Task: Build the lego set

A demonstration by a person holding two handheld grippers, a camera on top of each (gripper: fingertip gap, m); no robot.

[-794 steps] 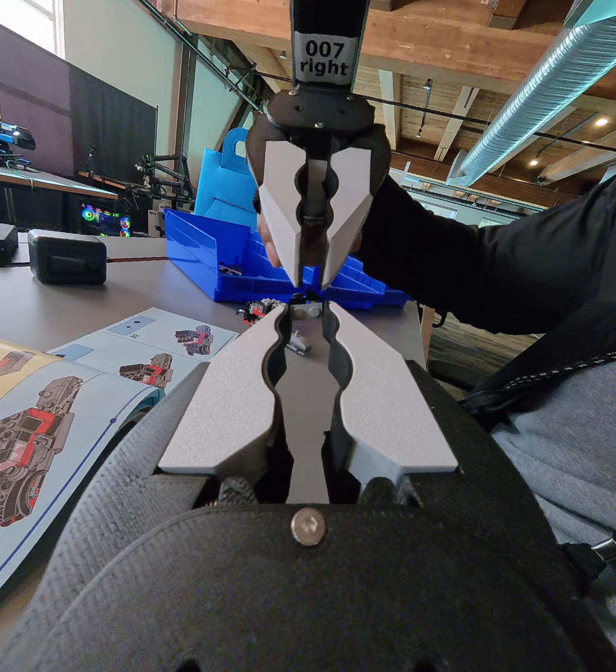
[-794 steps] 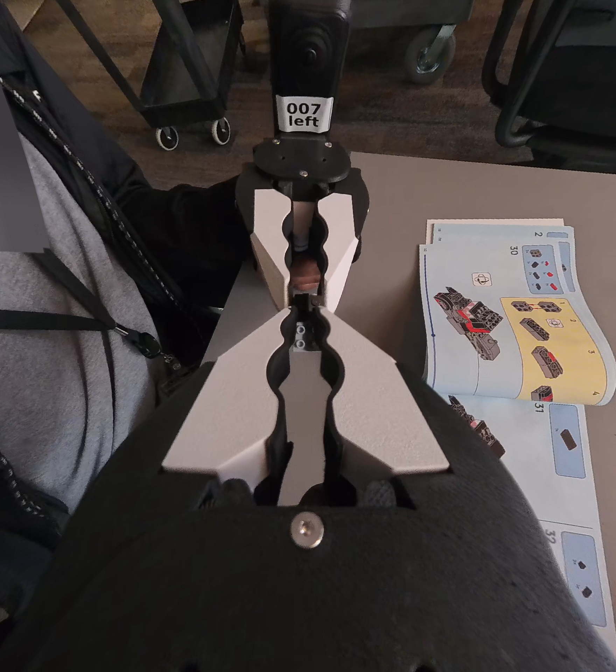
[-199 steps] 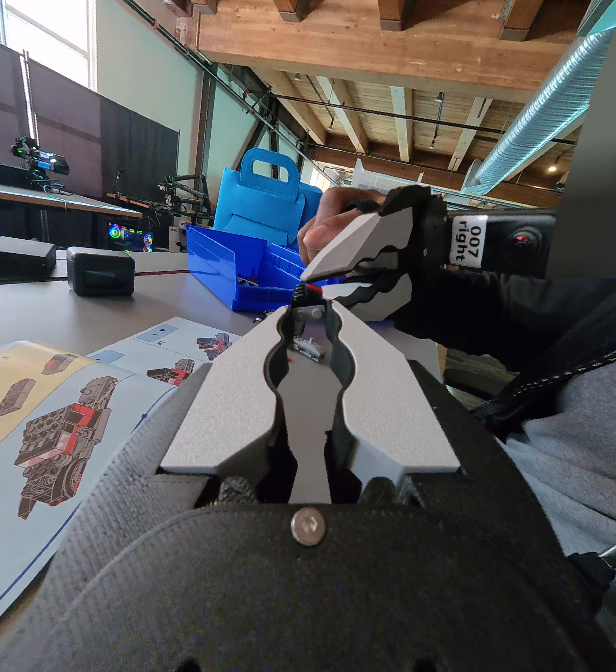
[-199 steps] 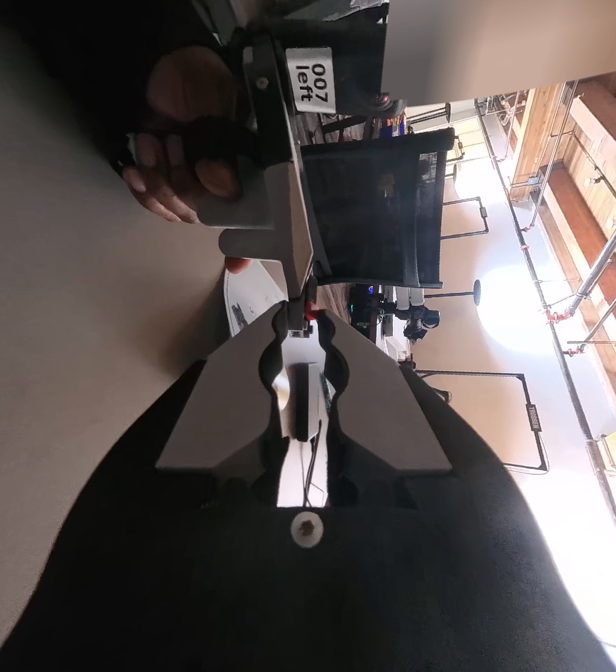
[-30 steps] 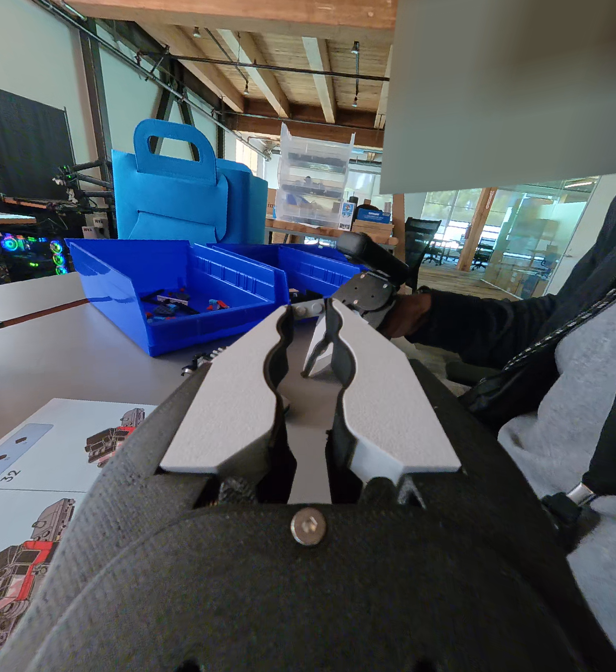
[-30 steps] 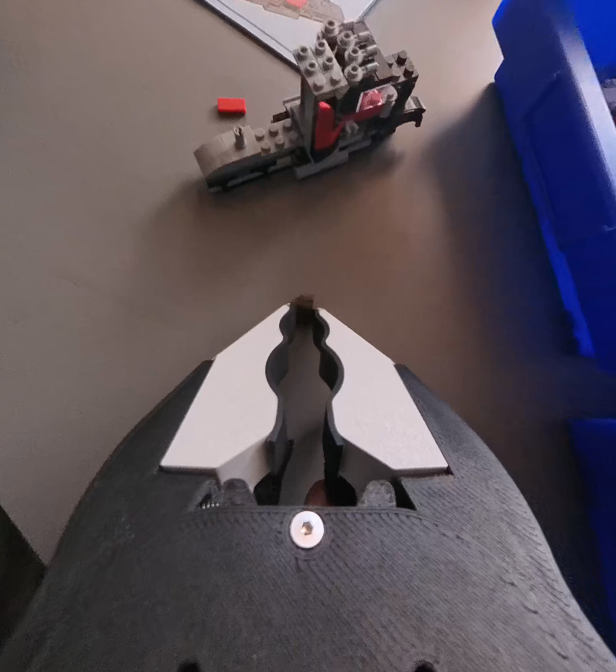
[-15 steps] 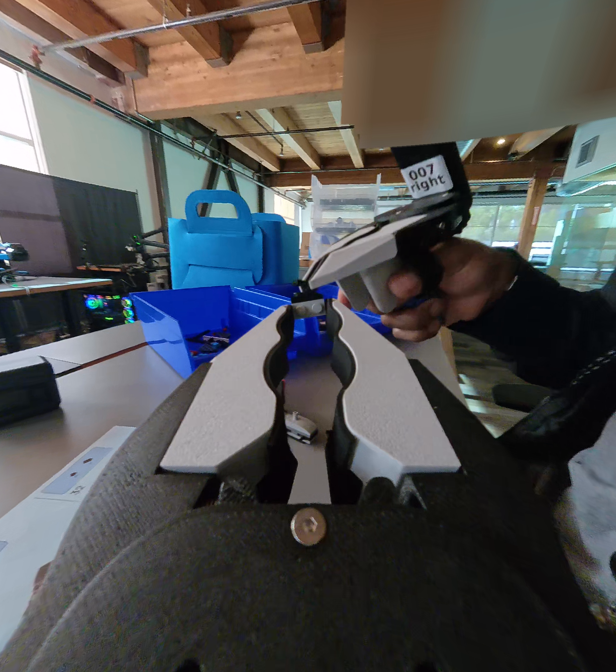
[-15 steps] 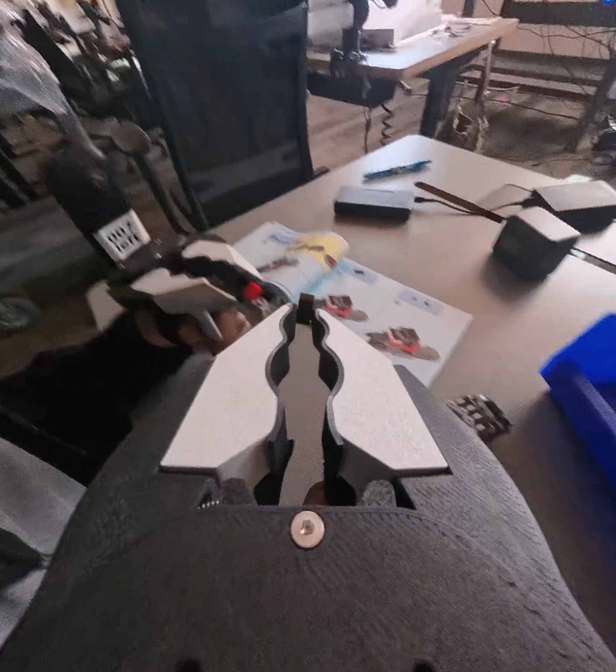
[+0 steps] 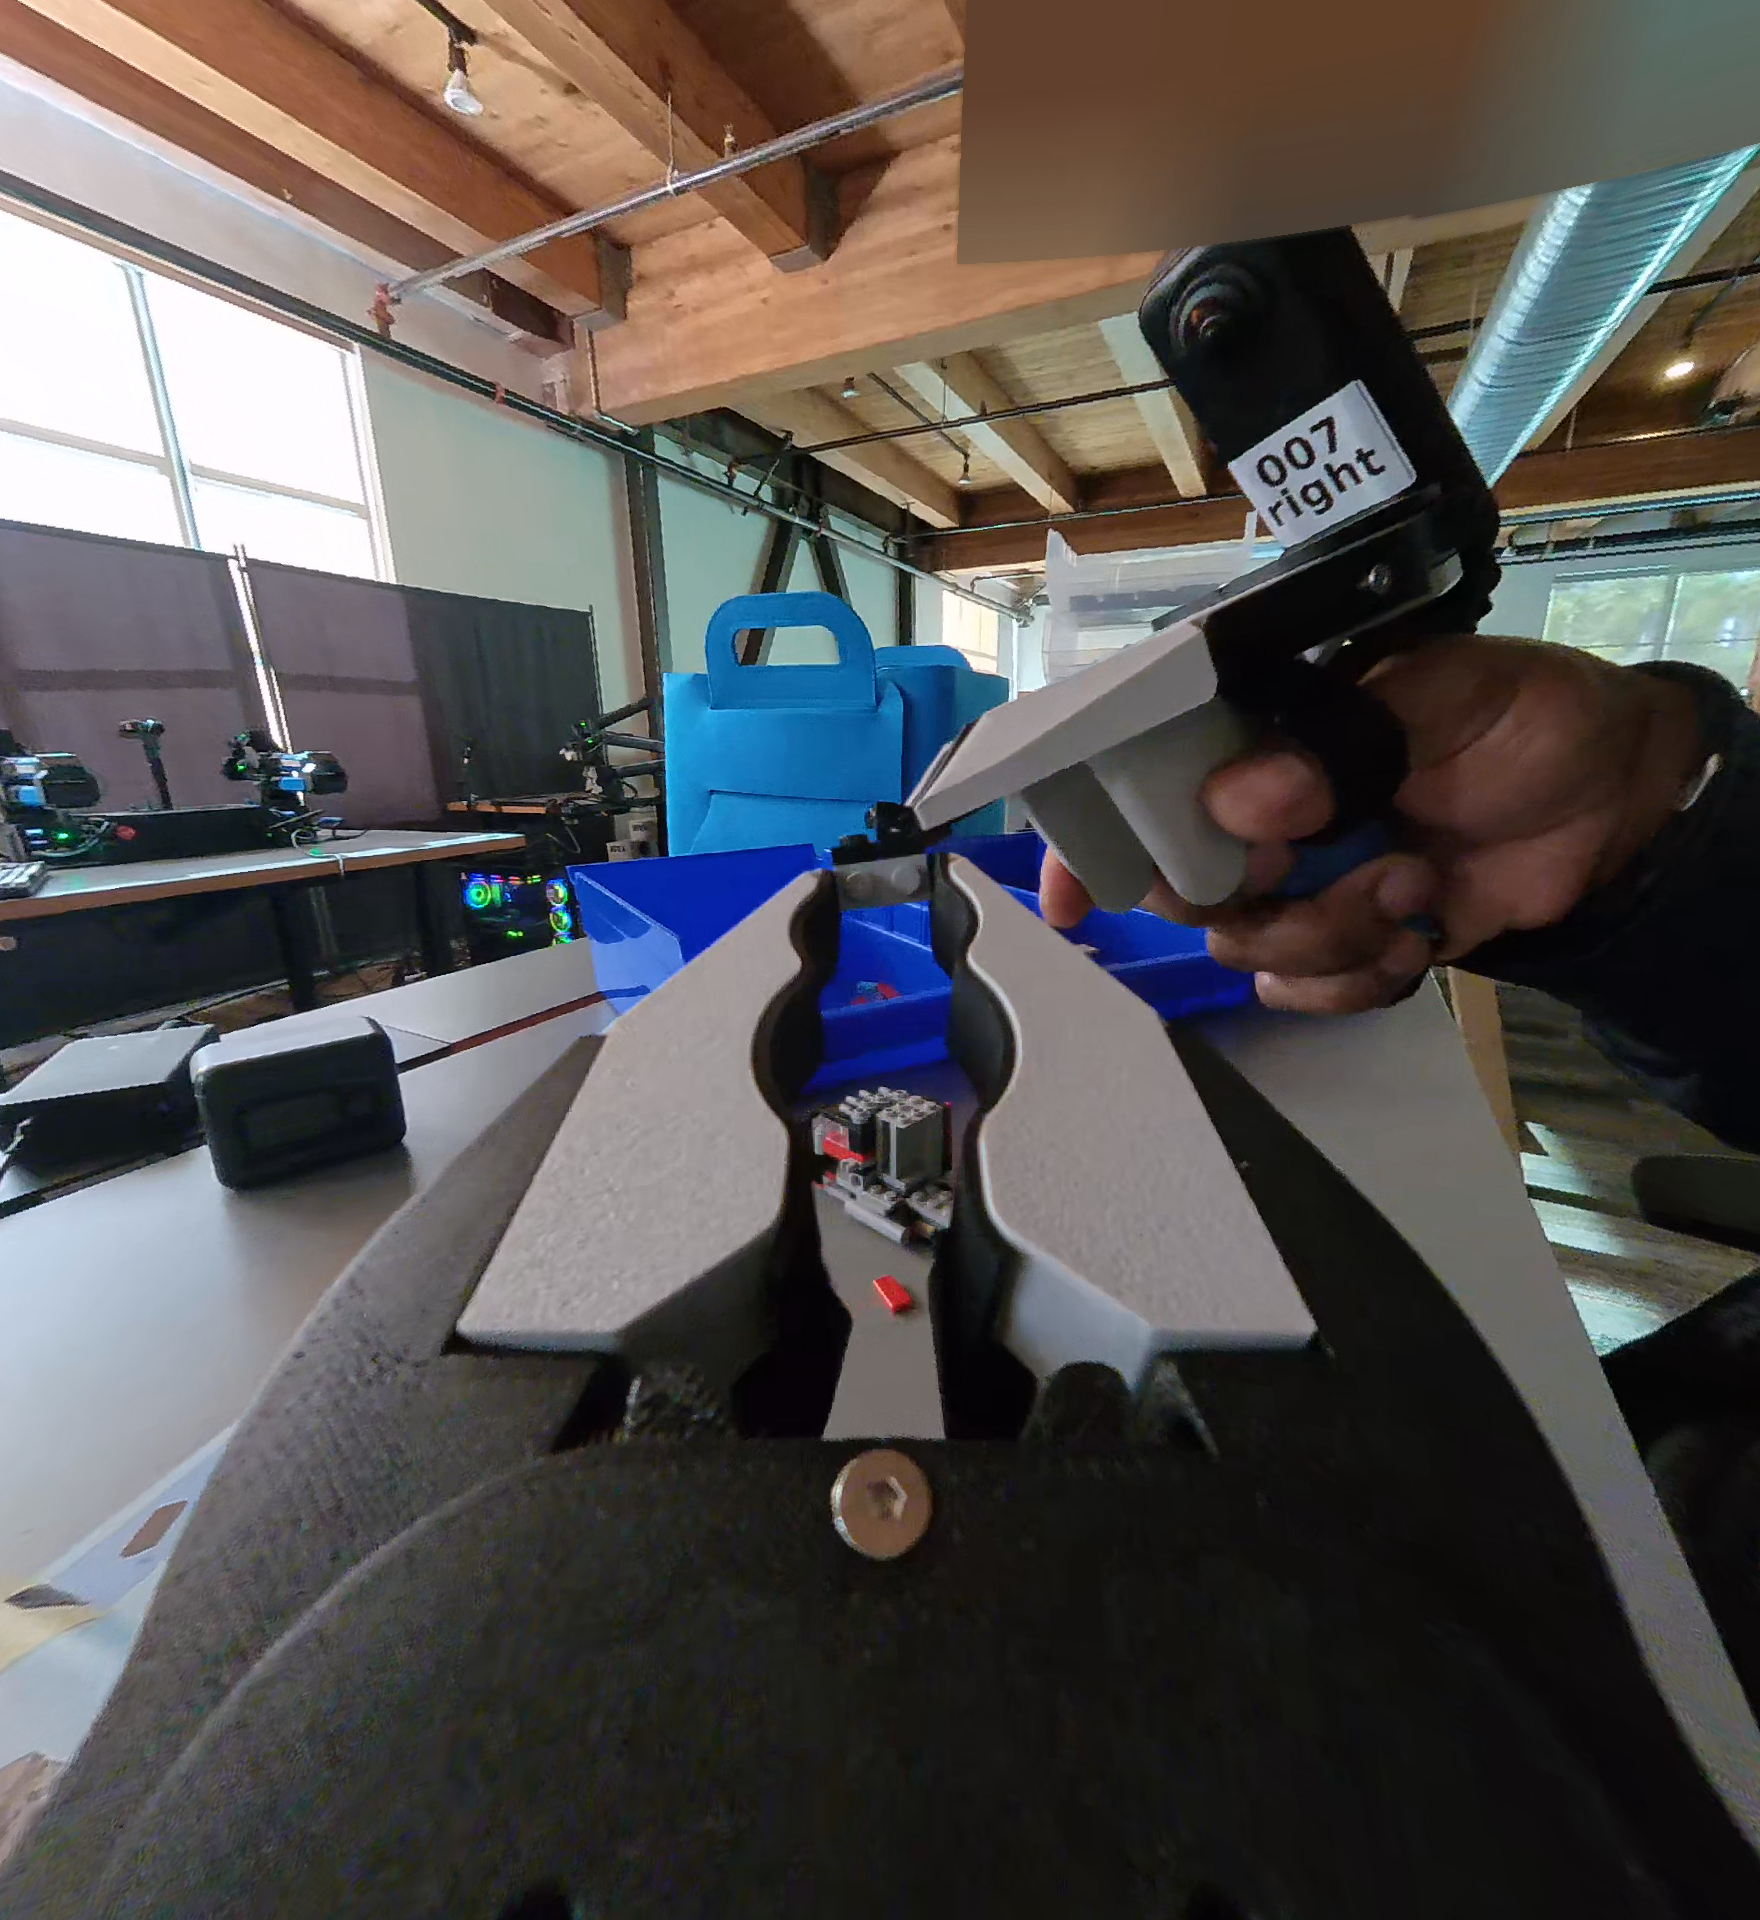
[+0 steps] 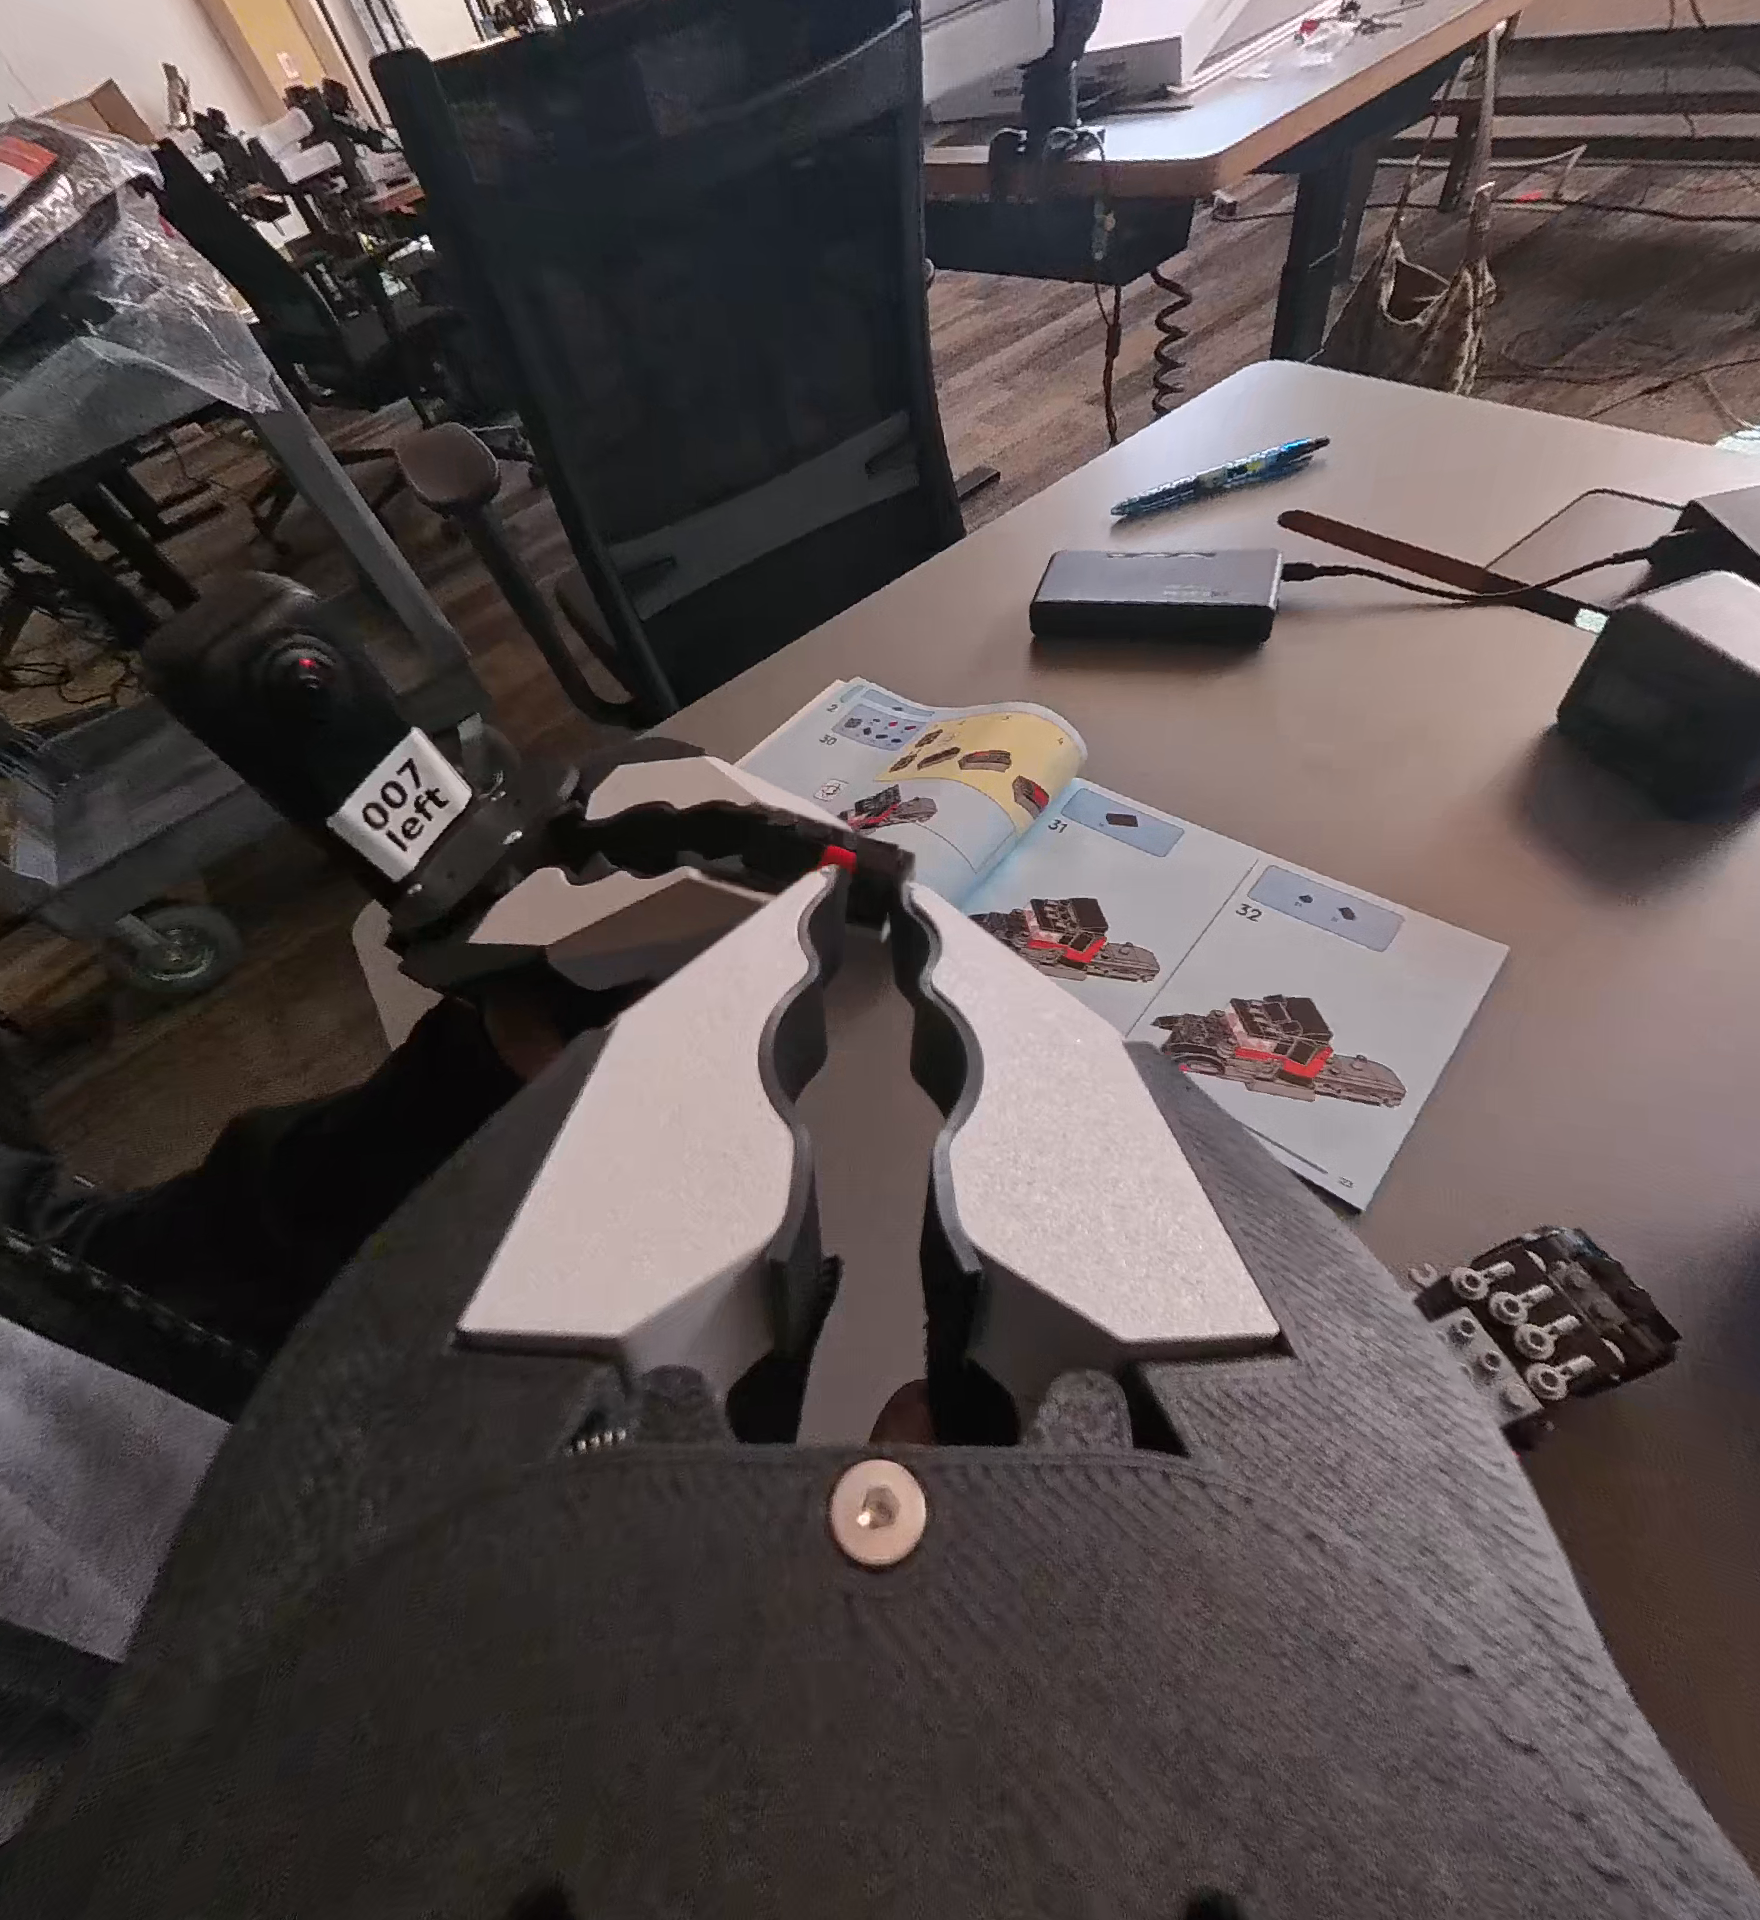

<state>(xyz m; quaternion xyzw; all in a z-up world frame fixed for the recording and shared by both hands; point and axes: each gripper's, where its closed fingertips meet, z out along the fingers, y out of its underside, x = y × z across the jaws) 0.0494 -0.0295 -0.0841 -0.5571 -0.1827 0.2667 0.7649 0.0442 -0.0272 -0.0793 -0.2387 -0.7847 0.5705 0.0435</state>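
Note:
My left gripper (image 9: 881, 883) is shut on a small grey lego plate assembly (image 9: 884, 881) with a red part on it, held up above the table. My right gripper (image 10: 863, 904) is shut on a small black lego piece (image 10: 868, 902). It comes in from the upper right in the left wrist view (image 9: 907, 821) and holds the black piece against the top of the grey assembly. The left gripper (image 10: 855, 854) shows tip to tip with it in the right wrist view. The part-built grey, black and red lego model (image 9: 886, 1153) stands on the table below, also at the right edge of the right wrist view (image 10: 1541, 1320).
A loose red tile (image 9: 891, 1291) lies near the model. Blue parts bins (image 9: 689, 914) and a blue bag (image 9: 793, 727) stand behind. The open instruction booklet (image 10: 1167, 935), a power bank (image 10: 1156, 592), a black box (image 10: 1707, 686) and a pen (image 10: 1219, 473) lie on the grey table (image 10: 1634, 1039). Less than 4 cm separates the two grippers' tips.
My right gripper has risen from over the table near the model and swung round to meet the left gripper's tips. Both now hold their pieces together in the air.

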